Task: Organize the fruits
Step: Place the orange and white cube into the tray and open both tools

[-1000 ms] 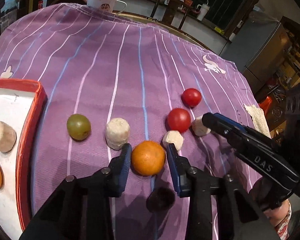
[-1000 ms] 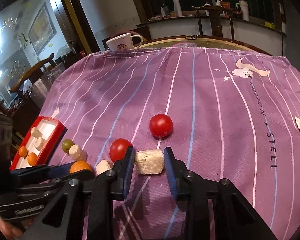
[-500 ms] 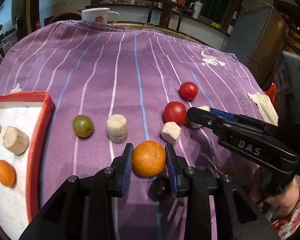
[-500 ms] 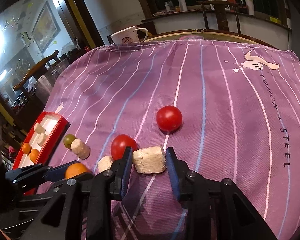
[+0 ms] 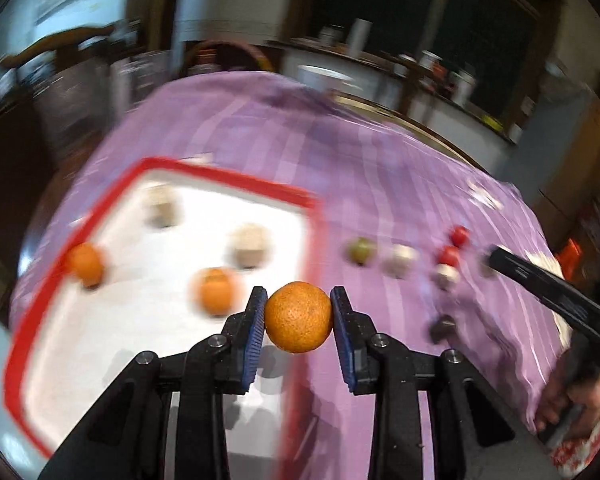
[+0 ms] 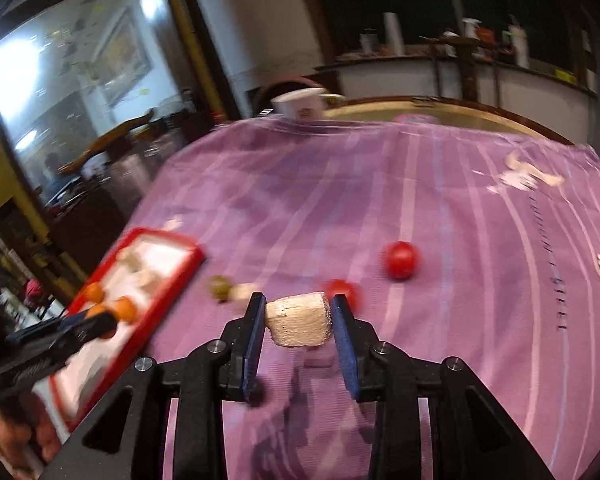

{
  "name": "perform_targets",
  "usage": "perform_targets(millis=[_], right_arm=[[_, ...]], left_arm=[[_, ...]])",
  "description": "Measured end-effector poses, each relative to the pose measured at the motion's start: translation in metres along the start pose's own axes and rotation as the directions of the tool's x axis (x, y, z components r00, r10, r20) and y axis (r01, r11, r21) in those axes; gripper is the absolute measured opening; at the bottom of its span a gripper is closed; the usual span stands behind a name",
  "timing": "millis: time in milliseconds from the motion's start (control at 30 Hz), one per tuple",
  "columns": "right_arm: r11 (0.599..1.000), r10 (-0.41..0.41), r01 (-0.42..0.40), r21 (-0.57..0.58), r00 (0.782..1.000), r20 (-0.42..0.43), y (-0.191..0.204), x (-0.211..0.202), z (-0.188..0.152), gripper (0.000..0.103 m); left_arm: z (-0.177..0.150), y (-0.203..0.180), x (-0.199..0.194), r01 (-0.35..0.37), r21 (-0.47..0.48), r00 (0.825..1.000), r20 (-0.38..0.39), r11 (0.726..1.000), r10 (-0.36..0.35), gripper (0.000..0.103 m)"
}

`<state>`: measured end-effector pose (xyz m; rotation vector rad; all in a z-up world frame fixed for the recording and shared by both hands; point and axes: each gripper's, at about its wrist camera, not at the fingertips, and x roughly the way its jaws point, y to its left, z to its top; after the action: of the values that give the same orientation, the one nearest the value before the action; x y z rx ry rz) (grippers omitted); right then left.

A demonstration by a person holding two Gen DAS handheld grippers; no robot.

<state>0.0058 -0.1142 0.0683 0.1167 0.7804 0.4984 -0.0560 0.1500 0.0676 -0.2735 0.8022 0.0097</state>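
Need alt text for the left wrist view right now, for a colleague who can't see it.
The left gripper clamps an orange above the right rim of a red-edged white tray. The blurred tray holds two oranges and two pale chunks; more fruit lies on the purple cloth to its right.

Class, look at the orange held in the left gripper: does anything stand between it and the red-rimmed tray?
Nothing visible does. The orange hangs in the left gripper right over the tray's near rim.

I seem to be working in a home dining room or small eatery: ahead of my grippers a round wooden table [image 6: 440, 110] wears a purple striped cloth [image 6: 380, 200], a mug [image 6: 300, 104] at its far edge, bottles on a counter [image 6: 460, 68] beyond, dark windows behind.
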Motion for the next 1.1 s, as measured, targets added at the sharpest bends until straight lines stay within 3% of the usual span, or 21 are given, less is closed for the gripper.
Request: perform_targets(millis=[200,467,633,767,833,1000,1100], right_arm=[[0.984,0.122,-0.127,-0.122,0.991,-0.051,0.087,0.018,0.000,0.037],[0.950,0.165,-0.210,-0.231,0.966,-0.200,0.184,0.092,-0.017,0.037],[0.943,0.144,-0.211,-0.258,0.956,-0.254,0.206,0.124,-0.032,0.037],[0.935,0.128,-0.198,-0.295,0.962,-0.240,0.214,0.127,-0.036,0.037],[0.929,0.120,-0.194,-0.315,0.963,-0.241,0.220,0.127,-0.038,0.038],[0.934,0.141,-0.212,-0.287,0.958,-0.249,0.223,0.120,-0.040,0.045],[0.937,0.174,-0.235,-0.258,0.955,-0.238,0.220,0.105,-0.042,0.047]], left_arm=[[-0.002,0.077,-0.011,-0.105,-0.136,0.994,0.002,0.985,0.106,0.031],[0.003,0.118,0.010,-0.133,-0.188,0.990,-0.061,0.973,0.124,0.031],[0.002,0.129,0.019,-0.134,-0.191,0.989,-0.082,0.972,0.120,0.032],[0.001,0.134,0.019,-0.103,-0.216,0.993,-0.078,0.971,0.088,0.035],[0.001,0.135,0.014,-0.099,-0.225,0.994,-0.065,0.969,0.087,0.050],[0.004,0.132,-0.012,-0.110,-0.245,0.993,0.001,0.963,0.114,0.064],[0.003,0.127,-0.032,-0.148,-0.240,0.985,0.046,0.959,0.164,0.067]])
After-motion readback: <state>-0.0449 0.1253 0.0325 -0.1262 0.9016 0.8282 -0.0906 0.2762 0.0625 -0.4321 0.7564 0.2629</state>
